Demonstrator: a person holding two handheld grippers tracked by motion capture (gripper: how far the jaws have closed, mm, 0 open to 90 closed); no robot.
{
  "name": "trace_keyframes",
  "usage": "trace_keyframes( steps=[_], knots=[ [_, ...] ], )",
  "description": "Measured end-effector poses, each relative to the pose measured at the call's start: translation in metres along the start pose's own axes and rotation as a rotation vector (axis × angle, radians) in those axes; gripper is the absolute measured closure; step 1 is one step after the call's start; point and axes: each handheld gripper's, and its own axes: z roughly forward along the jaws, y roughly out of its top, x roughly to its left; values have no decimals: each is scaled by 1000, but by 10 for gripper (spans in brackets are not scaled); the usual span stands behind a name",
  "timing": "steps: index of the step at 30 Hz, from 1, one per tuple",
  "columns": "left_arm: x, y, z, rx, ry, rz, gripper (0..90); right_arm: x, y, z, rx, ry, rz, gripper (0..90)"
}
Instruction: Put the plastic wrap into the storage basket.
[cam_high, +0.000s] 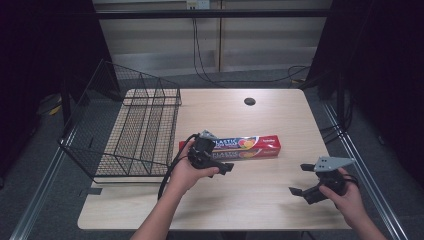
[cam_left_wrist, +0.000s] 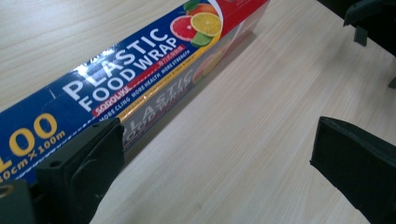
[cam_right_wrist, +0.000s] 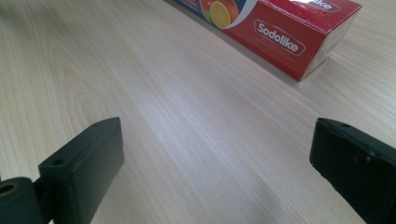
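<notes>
So the left gripper (cam_high: 225, 167) is wide open right at the plastic wrap box (cam_high: 250, 146), which lies mid-table. The right gripper (cam_high: 301, 179) is open too, hovering over bare light-wood table (cam_high: 260, 210). Wire basket (cam_high: 135, 130) sits left, dark curtains around.

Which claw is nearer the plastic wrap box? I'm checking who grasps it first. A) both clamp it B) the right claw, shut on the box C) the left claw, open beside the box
C: the left claw stands open right beside the plastic wrap box, while the right claw is open, well off it.
</notes>
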Motion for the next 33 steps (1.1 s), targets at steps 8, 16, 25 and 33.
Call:
trace_keyframes(
  steps=[8,16,25,33],
  knots=[
    [7,13,7,13,10,-8,32,0,1,0,-1,8,-1,31],
    [13,26,14,32,18,-3,30,0,1,0,-6,8,1,31],
    [18,35,24,44,23,13,29,0,1,0,-4,10,-4,30],
    [25,40,32,56,57,2,31,0,1,0,-8,12,-11,30]
  ],
)
